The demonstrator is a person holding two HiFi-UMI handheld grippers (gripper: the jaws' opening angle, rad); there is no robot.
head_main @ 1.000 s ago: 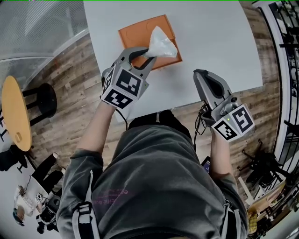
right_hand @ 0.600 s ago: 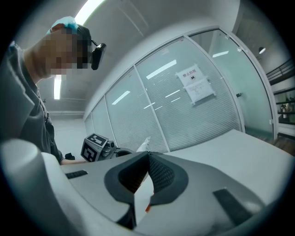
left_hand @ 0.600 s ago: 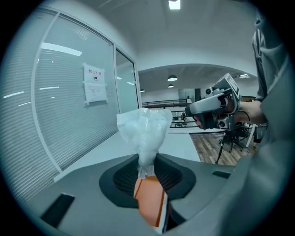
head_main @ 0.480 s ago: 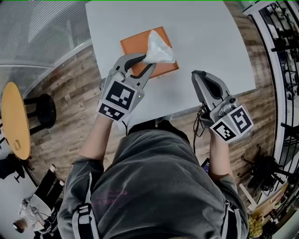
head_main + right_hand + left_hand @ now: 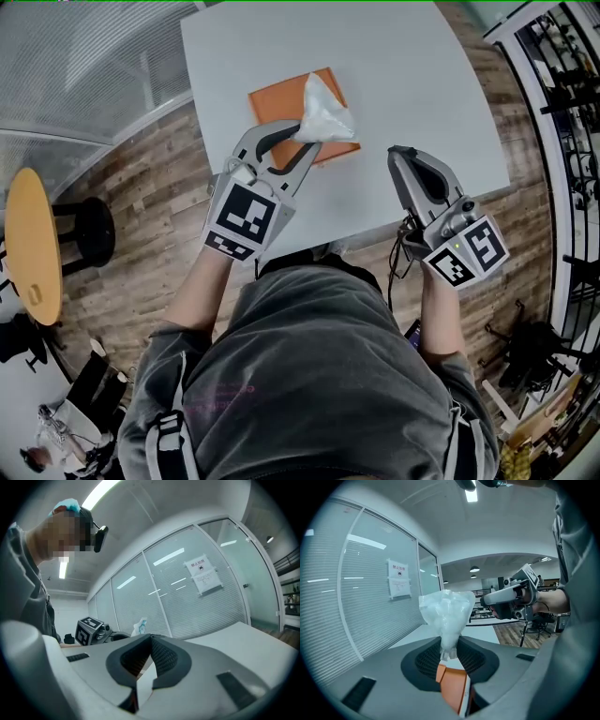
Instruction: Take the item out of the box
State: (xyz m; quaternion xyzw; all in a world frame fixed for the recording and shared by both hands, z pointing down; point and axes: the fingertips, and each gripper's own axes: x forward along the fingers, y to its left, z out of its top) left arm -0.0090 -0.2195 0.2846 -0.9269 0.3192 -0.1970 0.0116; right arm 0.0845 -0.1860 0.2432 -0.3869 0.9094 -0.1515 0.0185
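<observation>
Pinching the bag by its gathered neck, your left gripper has its jaws drawn in narrow on the plastic, and the bulk of the bag fans out beyond the tips. The bag is over the right side of the orange box, which lies flat on the counter toward its near left part. No view shows for sure whether the bag's far end has cleared the box.

Your right gripper has its jaws together on nothing. It hovers at the counter's near edge, apart from the box.

The step in hand looks like the lift-out, and it seems well along. To finish it cleanly:

- Raise the left gripper straight up until the bag hangs free of the box, then move sideways.
- Go smoothly. In the left gripper view only a short tail of film shows behind the pads, so a jerk could pull the neck through.
- Watch the box. It looks light, and a snagged bag could drag it along. If it shifts, press the right gripper down on its near edge.
- Carry the bag to bare counter right of the box and let it rest there before you part the jaws.
</observation>
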